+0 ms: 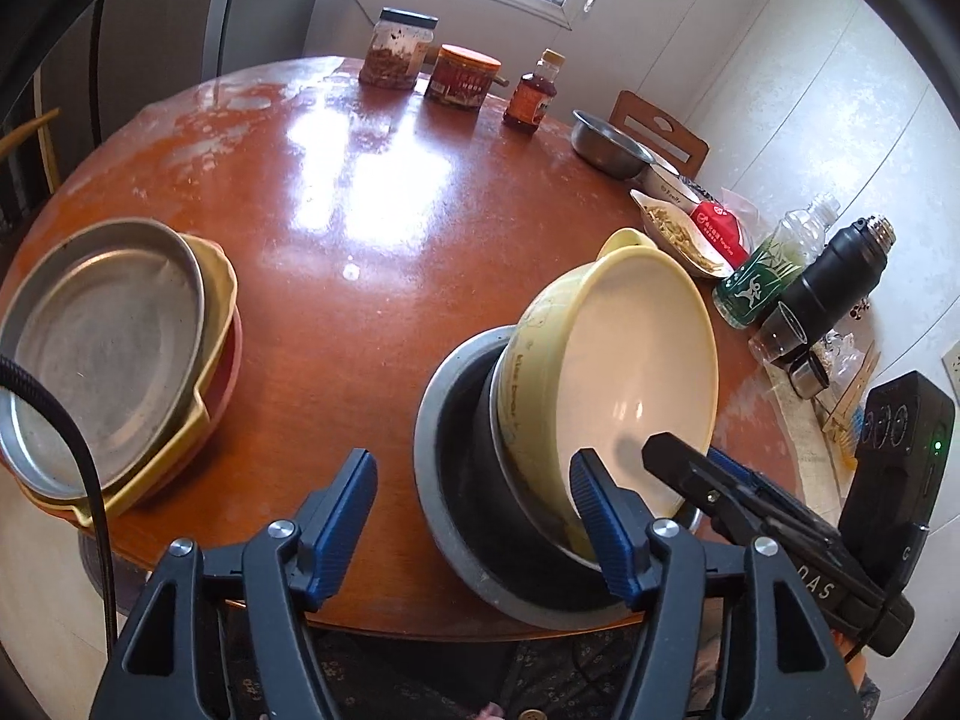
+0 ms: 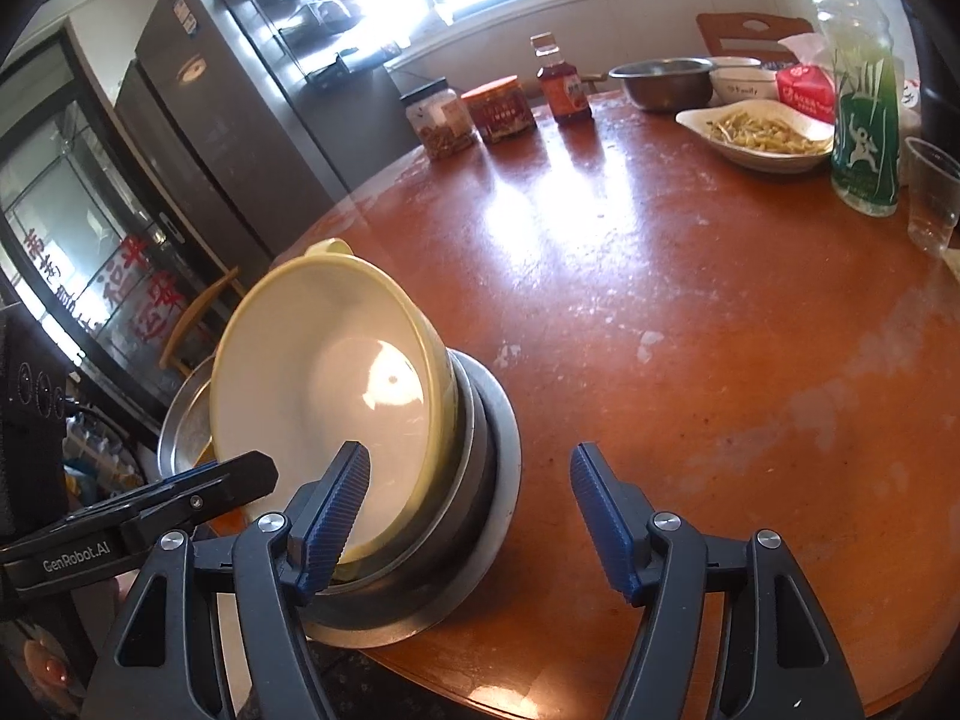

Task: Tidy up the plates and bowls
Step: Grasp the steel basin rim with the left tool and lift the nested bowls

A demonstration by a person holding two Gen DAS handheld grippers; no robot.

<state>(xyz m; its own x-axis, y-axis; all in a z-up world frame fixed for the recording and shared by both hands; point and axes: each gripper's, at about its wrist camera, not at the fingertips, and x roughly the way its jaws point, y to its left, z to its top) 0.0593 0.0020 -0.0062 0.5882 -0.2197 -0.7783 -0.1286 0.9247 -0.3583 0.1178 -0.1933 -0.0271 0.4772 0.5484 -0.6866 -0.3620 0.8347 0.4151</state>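
Observation:
A yellow bowl (image 1: 636, 384) leans tilted inside a stack of metal bowls (image 1: 456, 480) at the table's near edge; it also shows in the right wrist view (image 2: 324, 384), with the metal stack (image 2: 480, 480) under it. A metal plate (image 1: 102, 348) lies on yellow and red plates (image 1: 219, 312) at the left. My left gripper (image 1: 474, 516) is open and empty, just in front of the stack. My right gripper (image 2: 471, 516) is open and empty, its left finger (image 2: 336, 510) by the yellow bowl's lower rim.
On the round wooden table (image 1: 336, 192) stand two jars (image 1: 399, 48), a sauce bottle (image 1: 531, 93), a steel bowl (image 1: 609, 141), a dish of food (image 2: 762, 132), a green bottle (image 2: 867, 102) and a plastic cup (image 2: 933, 198). A fridge (image 2: 228, 108) stands behind.

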